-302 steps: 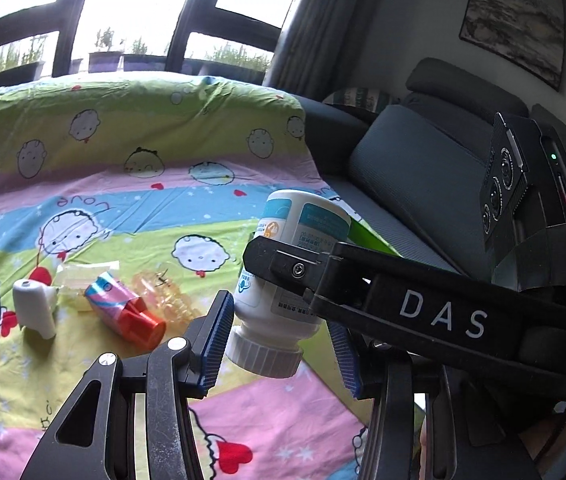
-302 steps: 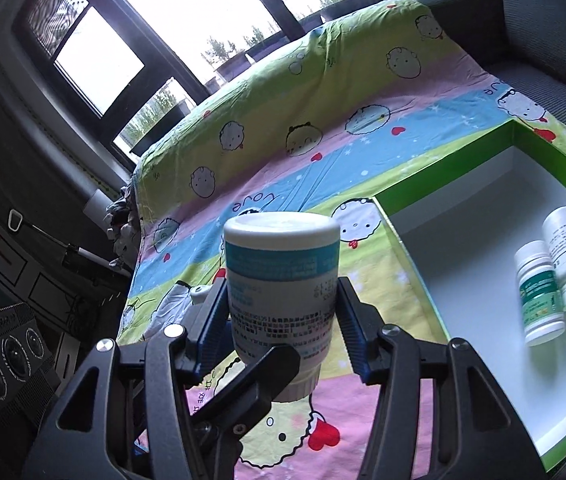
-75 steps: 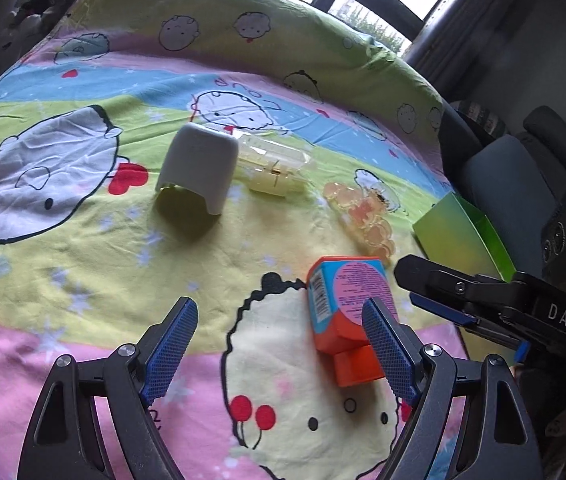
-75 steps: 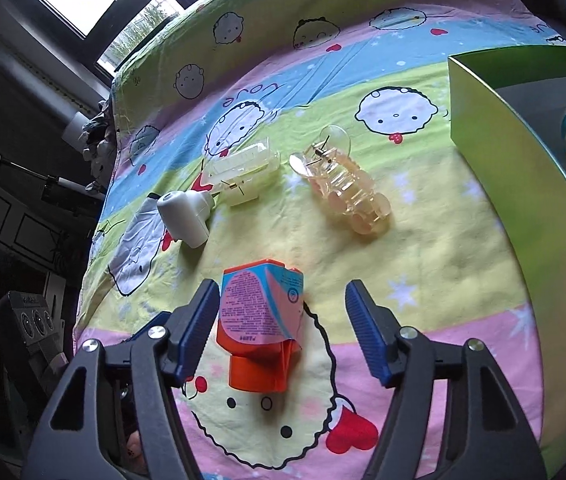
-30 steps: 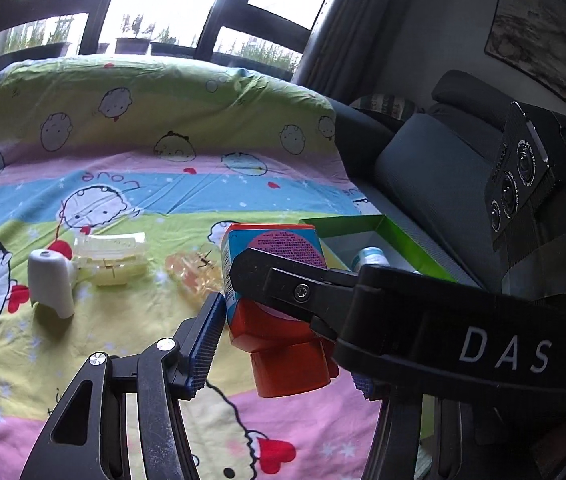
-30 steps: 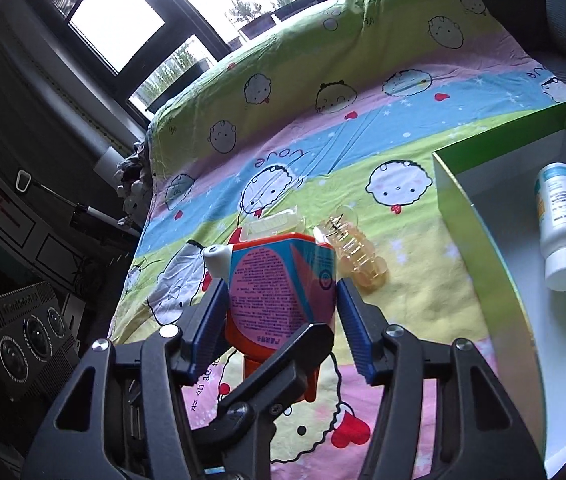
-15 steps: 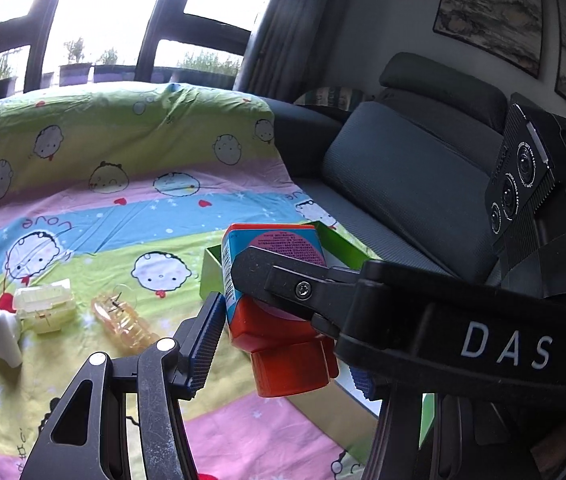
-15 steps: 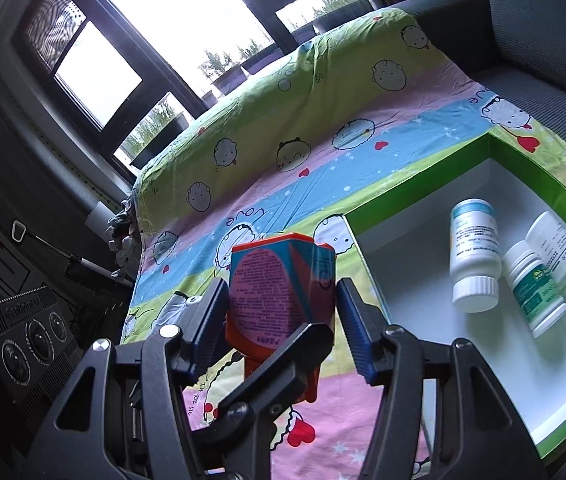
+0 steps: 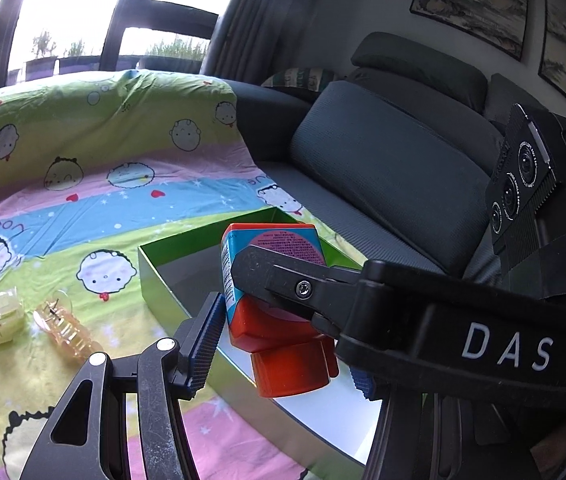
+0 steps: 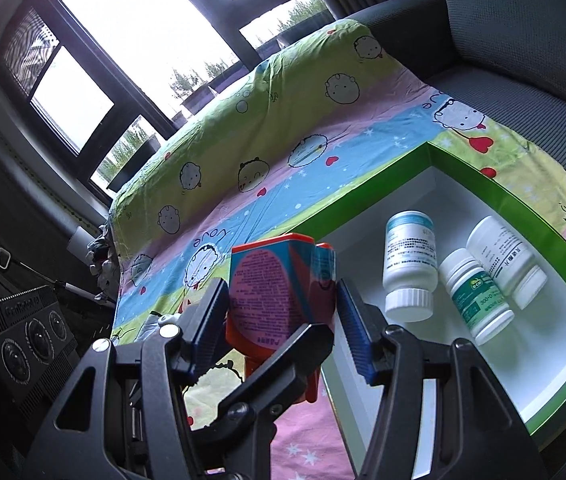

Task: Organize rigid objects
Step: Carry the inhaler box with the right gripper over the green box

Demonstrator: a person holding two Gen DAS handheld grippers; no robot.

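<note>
— Both hand-held grippers, left (image 9: 283,328) and right (image 10: 283,316), are clamped on the orange carton (image 10: 279,300).
— Where's it hanging?
— Over the green box (image 10: 367,196), three bottles (image 10: 409,264) inside.

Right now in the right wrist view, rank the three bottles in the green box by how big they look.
1. Blue-topped bottle, widest.
2. White bottle by the right wall.
3. Green-label bottle, though it looks close to the white one, so that order is unsure.
</note>
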